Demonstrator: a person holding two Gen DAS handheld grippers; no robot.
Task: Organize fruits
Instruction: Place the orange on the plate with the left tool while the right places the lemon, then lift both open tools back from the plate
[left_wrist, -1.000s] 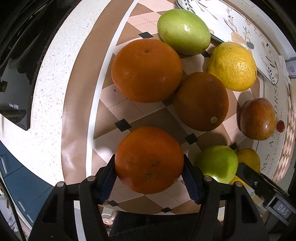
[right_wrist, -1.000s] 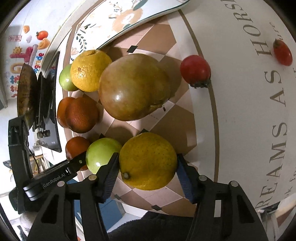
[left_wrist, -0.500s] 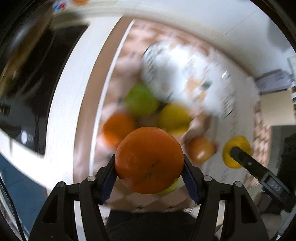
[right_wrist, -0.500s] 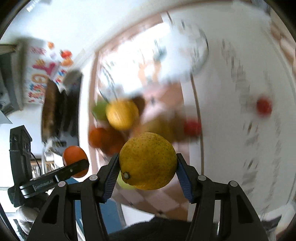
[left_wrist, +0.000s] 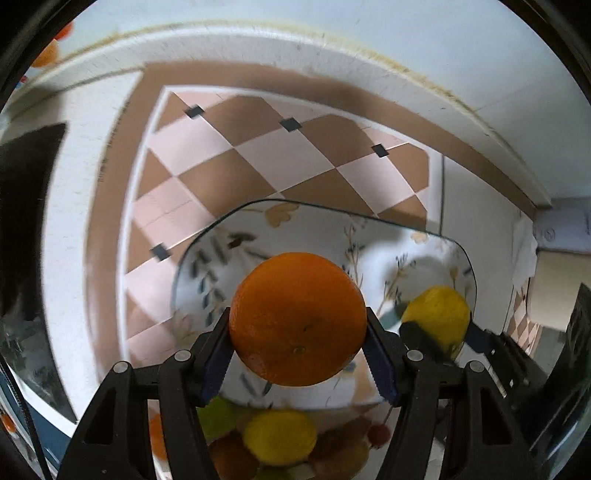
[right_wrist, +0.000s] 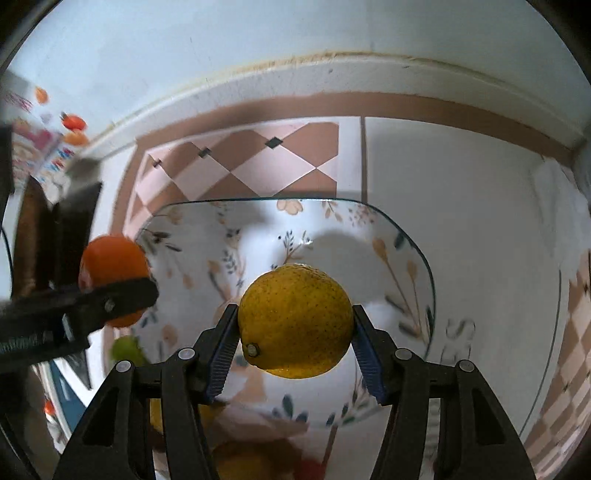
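Note:
My left gripper (left_wrist: 298, 325) is shut on an orange (left_wrist: 297, 317) and holds it above the near part of a white flower-patterned plate (left_wrist: 317, 225). My right gripper (right_wrist: 293, 325) is shut on a yellow citrus fruit (right_wrist: 294, 320) and holds it above the same plate (right_wrist: 332, 229). The yellow fruit also shows at the right of the left wrist view (left_wrist: 437, 314), and the orange at the left of the right wrist view (right_wrist: 112, 266). The plate has no fruit lying on it.
The other fruits lie on the checked mat below the plate's near edge: a yellow one (left_wrist: 279, 437), a green one (left_wrist: 218, 417) and brownish ones, all blurred. A black appliance (right_wrist: 74, 221) stands at the left. The wall runs along the back.
Both grippers have lifted their fruits off the mat and swung forward from the fruit pile to above the plate. Both stay shut on their fruit.

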